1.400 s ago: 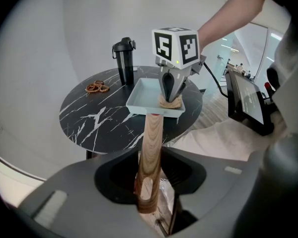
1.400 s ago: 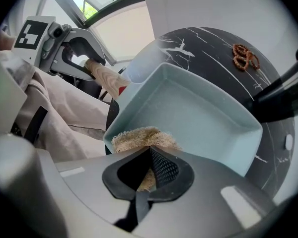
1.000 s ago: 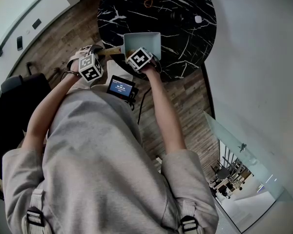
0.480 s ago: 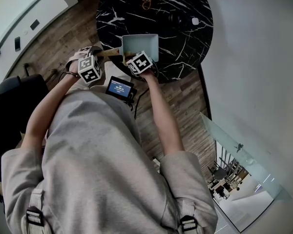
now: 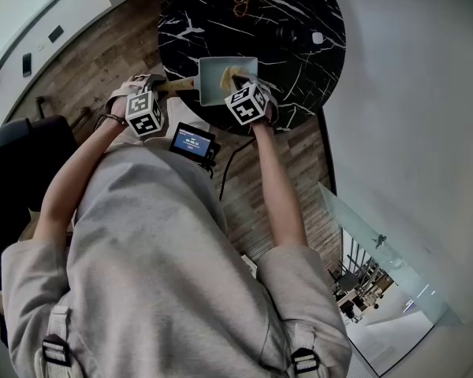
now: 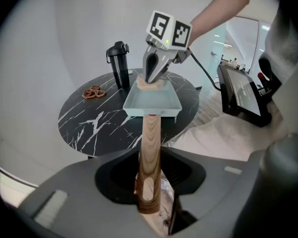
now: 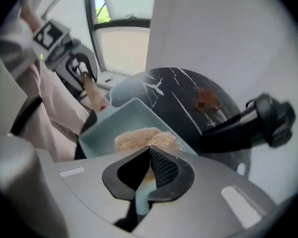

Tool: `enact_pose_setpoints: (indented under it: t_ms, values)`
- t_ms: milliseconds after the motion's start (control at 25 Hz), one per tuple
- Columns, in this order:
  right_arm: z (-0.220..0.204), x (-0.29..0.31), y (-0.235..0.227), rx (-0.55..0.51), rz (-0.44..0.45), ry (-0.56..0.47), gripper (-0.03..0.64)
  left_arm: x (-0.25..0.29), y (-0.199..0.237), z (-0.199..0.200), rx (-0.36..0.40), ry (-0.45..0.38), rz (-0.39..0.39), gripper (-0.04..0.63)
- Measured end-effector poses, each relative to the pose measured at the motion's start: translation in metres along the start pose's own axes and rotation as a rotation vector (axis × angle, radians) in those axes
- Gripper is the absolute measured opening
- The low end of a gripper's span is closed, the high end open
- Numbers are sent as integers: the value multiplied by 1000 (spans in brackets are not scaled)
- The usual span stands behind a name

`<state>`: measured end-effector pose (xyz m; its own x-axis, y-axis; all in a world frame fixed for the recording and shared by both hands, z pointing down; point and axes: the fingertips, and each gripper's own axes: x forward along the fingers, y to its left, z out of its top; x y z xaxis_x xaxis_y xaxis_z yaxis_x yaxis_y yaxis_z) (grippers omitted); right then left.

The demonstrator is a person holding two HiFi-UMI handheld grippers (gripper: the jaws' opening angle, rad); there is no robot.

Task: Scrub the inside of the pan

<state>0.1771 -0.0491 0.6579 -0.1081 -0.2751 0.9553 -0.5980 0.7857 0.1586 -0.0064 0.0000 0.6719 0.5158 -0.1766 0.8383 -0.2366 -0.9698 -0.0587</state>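
Note:
A pale blue square pan with a wooden handle stands near the front edge of a round black marble table. My left gripper is shut on that handle, which runs straight out from its jaws to the pan. My right gripper reaches down into the pan from the right, shut on a beige scrub pad. The pad rests on the pan's floor towards its far side. From the left gripper view, the right gripper points down onto the pad.
A black bottle and a brown tangle sit at the back of the table. A small screen device hangs at the person's waist, below the table edge. Wooden floor surrounds the table, with a white wall to the right.
My right gripper has moved right and slightly back across the pan with the pad. The left gripper and the handle have stayed where they were.

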Motion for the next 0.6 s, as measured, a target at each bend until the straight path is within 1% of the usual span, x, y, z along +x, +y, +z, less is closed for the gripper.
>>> enact_pose_setpoints:
  t_ms: [40, 120, 200, 320, 440, 600]
  values:
    - [-3, 3, -12, -111, -78, 41, 17, 0, 0, 0, 1, 0, 0, 138]
    - [-5, 13, -29, -291, -177, 113, 17, 0, -1, 0, 2, 0, 3, 138]
    - [-8, 23, -43, -398, -227, 178, 17, 1, -1, 0, 3, 2, 6, 138]
    - [-16, 39, -55, -451, -235, 256, 17, 1, -1, 0, 5, 1, 8, 138]
    - [-27, 51, -60, -450, -224, 320, 17, 1, -1, 0, -2, -6, 11, 138]
    - [-32, 52, -62, -419, -220, 323, 15, 1, 0, -1, -10, -10, 8, 138]
